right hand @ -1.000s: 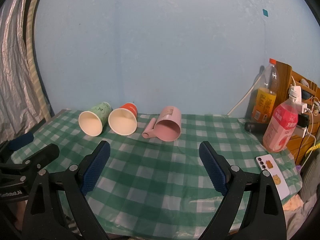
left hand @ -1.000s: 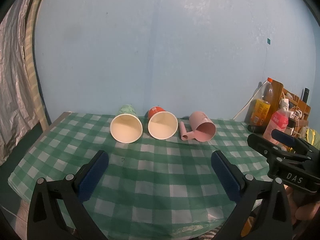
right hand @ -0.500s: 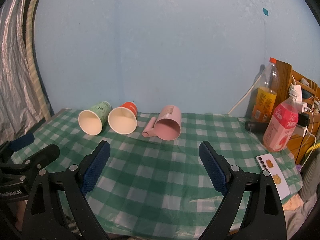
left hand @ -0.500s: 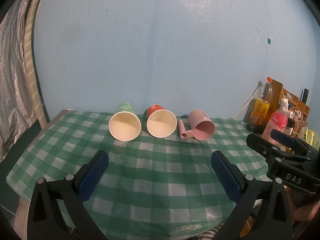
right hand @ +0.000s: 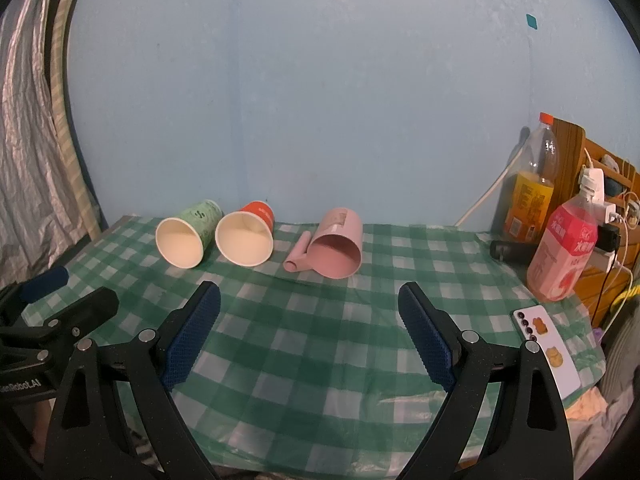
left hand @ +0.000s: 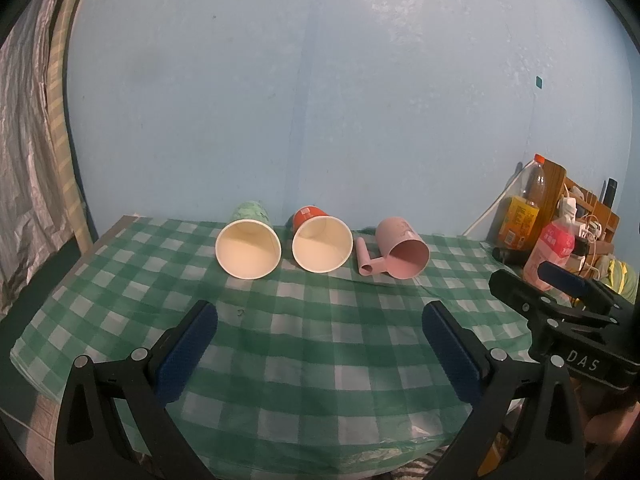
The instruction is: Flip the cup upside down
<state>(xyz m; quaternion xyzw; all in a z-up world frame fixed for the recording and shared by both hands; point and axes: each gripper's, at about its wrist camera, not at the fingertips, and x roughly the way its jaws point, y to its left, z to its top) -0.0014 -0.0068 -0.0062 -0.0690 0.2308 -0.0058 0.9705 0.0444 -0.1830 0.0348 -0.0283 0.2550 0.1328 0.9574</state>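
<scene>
Three cups lie on their sides at the back of the green checked table (left hand: pixel 320 340), mouths toward me: a green paper cup (left hand: pixel 248 240), a red paper cup (left hand: pixel 320 240) and a pink plastic mug (left hand: pixel 402 254) with its handle to the left. They also show in the right wrist view: the green cup (right hand: pixel 186 240), the red cup (right hand: pixel 246 238), the pink mug (right hand: pixel 338 250). My left gripper (left hand: pixel 320 334) is open and empty, near the table's front edge. My right gripper (right hand: pixel 310 316) is open and empty, to its right.
A juice bottle (right hand: pixel 530 196), a pink drink bottle (right hand: pixel 562 256), a wooden rack with chargers and cables (right hand: pixel 600 200) stand at the right. A phone (right hand: pixel 548 350) lies at the table's right front corner. A blue wall is behind; a silver curtain (left hand: pixel 28 160) hangs left.
Both grippers have stayed nearly still, open. The left wrist view has drifted slightly, and the cups sit a little higher in it. The cups have not moved.
</scene>
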